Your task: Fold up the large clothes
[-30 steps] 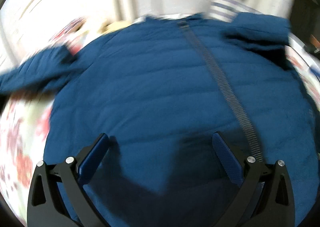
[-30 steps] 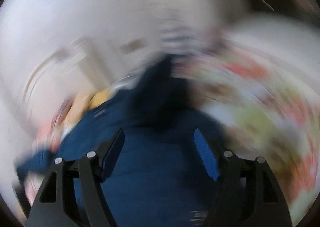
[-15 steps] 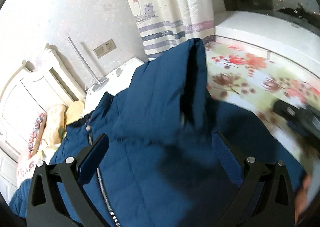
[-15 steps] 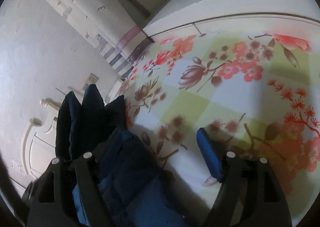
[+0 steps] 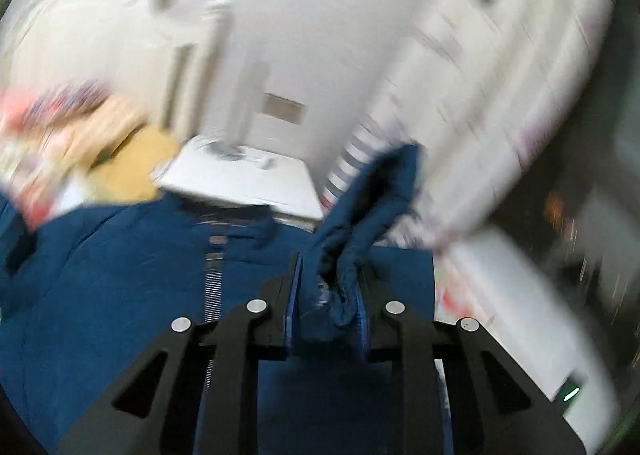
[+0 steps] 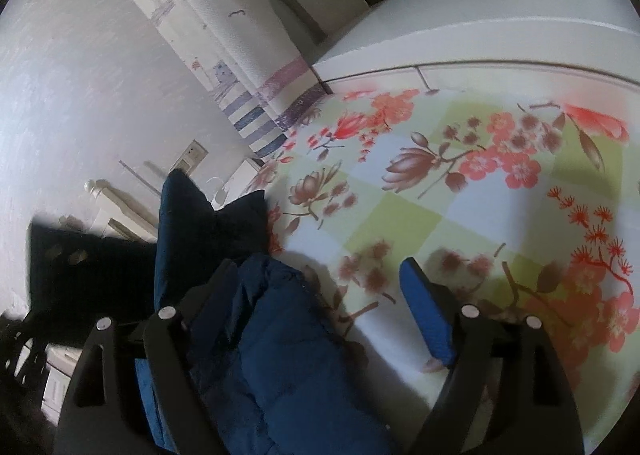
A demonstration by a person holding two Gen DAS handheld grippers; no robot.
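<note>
I'm judging this as the sleeve fold on the blue puffer jacket (image 5: 100, 287): my left tongs (image 5: 326, 311) are clamping a bunched sleeve (image 5: 372, 207) that's rising just ahead of them, with the jacket body spreading below and to their left on the floral bed (image 6: 460, 183). My right tongs (image 6: 320, 295) are gaping wide, holding nothing, jacket fabric bulging up between the fingers and against the left one. Next I'm probably carrying that sleeve across the zipper (image 5: 213, 287) and laying it flat on the body.
</note>
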